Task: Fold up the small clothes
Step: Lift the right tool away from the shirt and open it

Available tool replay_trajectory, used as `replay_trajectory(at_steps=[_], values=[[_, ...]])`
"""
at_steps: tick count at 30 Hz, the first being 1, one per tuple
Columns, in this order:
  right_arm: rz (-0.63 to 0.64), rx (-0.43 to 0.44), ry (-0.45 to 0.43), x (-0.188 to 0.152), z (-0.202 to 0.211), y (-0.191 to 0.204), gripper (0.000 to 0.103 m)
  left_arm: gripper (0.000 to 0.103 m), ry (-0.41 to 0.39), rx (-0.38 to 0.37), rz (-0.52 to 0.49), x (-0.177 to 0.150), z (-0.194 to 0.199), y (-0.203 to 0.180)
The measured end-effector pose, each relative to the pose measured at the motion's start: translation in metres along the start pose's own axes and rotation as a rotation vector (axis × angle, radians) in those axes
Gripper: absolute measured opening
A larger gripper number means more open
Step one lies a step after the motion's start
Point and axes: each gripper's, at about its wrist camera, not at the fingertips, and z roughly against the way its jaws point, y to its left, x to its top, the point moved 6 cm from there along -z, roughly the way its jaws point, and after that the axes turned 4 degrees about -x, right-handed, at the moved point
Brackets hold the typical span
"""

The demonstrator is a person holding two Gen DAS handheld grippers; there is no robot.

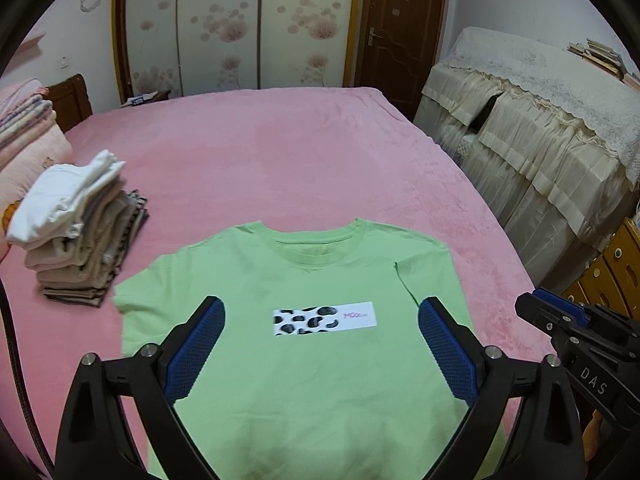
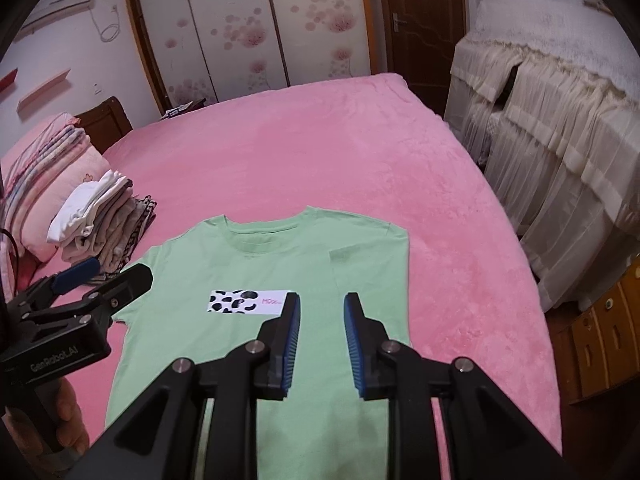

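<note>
Left wrist view: left gripper (image 1: 322, 320) jaws spread wide, empty, above green T-shirt (image 1: 320, 380) lying flat on pink bed (image 1: 300, 152). Stack of folded clothes (image 1: 80, 232) at left, apart from shirt. Right wrist view: right gripper (image 2: 322, 312) jaws slightly parted, nothing between; shirt's right sleeve folded inward.

We are holding the left gripper (image 1: 320, 320) wide open above the green T-shirt (image 1: 320, 380), nothing between its pads | shirt is lying flat on the pink bedspread (image 1: 300, 160), its right sleeve folded in | folded clothes stack (image 1: 80, 232) is sitting left | right gripper (image 1: 560, 312) is showing at right edge
</note>
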Motion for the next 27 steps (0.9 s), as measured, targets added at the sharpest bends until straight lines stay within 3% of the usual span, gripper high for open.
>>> replay_trajectory(at_steps=[5,12,18,22,27], values=[[0.004,0.021,-0.007,-0.005,0.017,0.022,0.023,0.103,-0.010,0.009,0.006,-0.004,0.028,0.011],[0.032,0.040,-0.034,-0.010,0.041,0.058,0.023,0.103,-0.004,-0.006,0.096,-0.015,0.060,0.047],[0.044,0.072,-0.051,-0.011,0.057,0.086,0.025,0.103,-0.032,0.066,0.127,-0.024,0.086,0.083],[0.056,0.081,-0.074,-0.010,0.064,0.104,0.035,0.103,-0.039,0.096,0.157,-0.029,0.094,0.110],[0.084,0.096,-0.091,-0.009,0.066,0.133,0.036,0.103,-0.059,0.138,0.187,-0.034,0.102,0.142]])
